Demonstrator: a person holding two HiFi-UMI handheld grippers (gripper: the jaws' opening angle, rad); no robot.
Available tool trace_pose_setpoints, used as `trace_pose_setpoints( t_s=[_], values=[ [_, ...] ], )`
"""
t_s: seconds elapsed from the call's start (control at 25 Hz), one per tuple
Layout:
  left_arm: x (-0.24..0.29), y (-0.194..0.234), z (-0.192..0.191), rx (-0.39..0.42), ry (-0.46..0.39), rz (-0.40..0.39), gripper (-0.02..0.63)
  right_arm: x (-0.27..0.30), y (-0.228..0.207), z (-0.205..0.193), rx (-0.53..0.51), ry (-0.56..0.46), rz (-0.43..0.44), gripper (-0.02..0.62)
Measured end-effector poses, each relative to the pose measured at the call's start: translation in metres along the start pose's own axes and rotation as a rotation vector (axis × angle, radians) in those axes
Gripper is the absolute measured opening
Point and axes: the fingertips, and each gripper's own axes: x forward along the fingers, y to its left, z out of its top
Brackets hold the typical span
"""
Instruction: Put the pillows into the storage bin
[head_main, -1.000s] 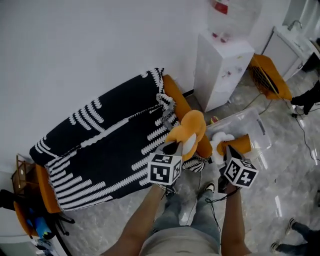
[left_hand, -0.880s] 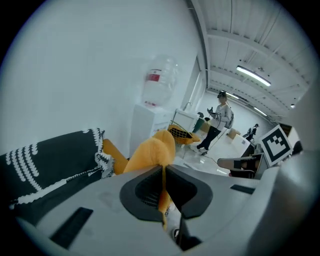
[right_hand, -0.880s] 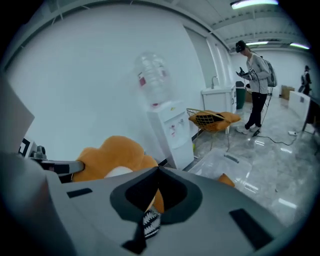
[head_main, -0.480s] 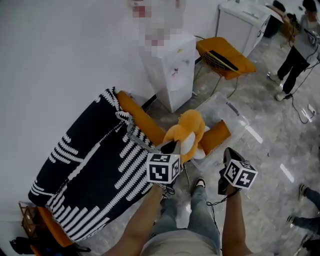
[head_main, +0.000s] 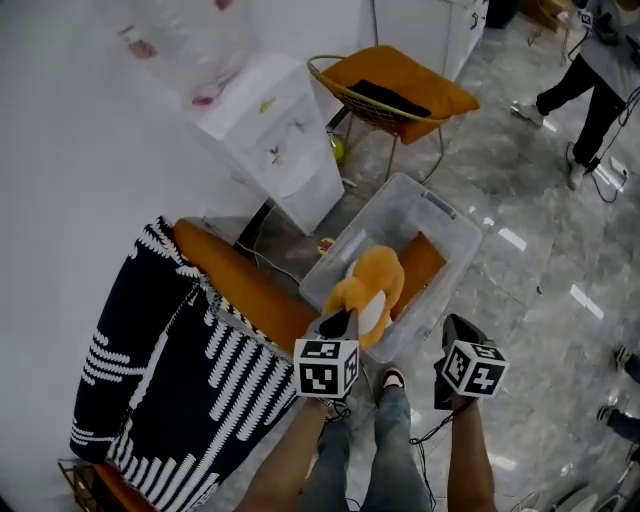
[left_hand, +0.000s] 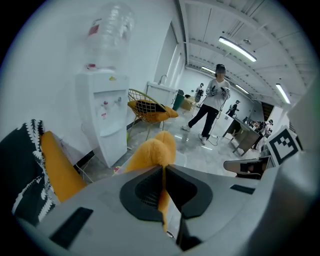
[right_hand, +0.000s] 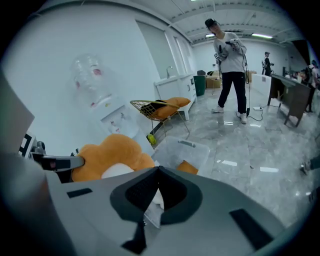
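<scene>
- Left gripper (head_main: 338, 322): fingers pinched shut on the edge of the orange flower pillow (head_main: 372, 292). I see the pillow at their 12 o'clock, over the near rim of the clear storage bin (head_main: 447, 208).
- Second orange pillow (head_main: 422, 262) lies inside the bin, at 2 o'clock of the held one.
- Right gripper (head_main: 452, 330), 3 o'clock of the left: fingers closed on a white scrap (right_hand: 151, 214); can't tell what it is.

The pillow (head_main: 372, 290) hangs above the storage bin (head_main: 462, 240) beside the sofa (head_main: 240, 290), with water dispenser (head_main: 270, 140) and chair (head_main: 395, 90) beyond.
</scene>
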Motion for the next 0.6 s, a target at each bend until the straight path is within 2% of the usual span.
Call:
trace_pose_setpoints(
  t_s=[0.32, 0.44, 0.6],
  values=[
    [0.142, -0.007, 0.01, -0.047, -0.01, -0.016, 0.014, 0.089, -0.078, 0.002, 0.0, 0.026, -0.047, 0.002],
    [0.193, -0.011, 0.008, -0.072, 0.004, -0.028, 0.014, 0.11, -0.108, -0.001, 0.035, 0.03, -0.079, 0.002],
    [0.249, -0.023, 0.006, -0.077, 0.023, -0.047, 0.014, 0.128, -0.144, -0.006, 0.014, 0.049, -0.134, 0.002]
  ],
)
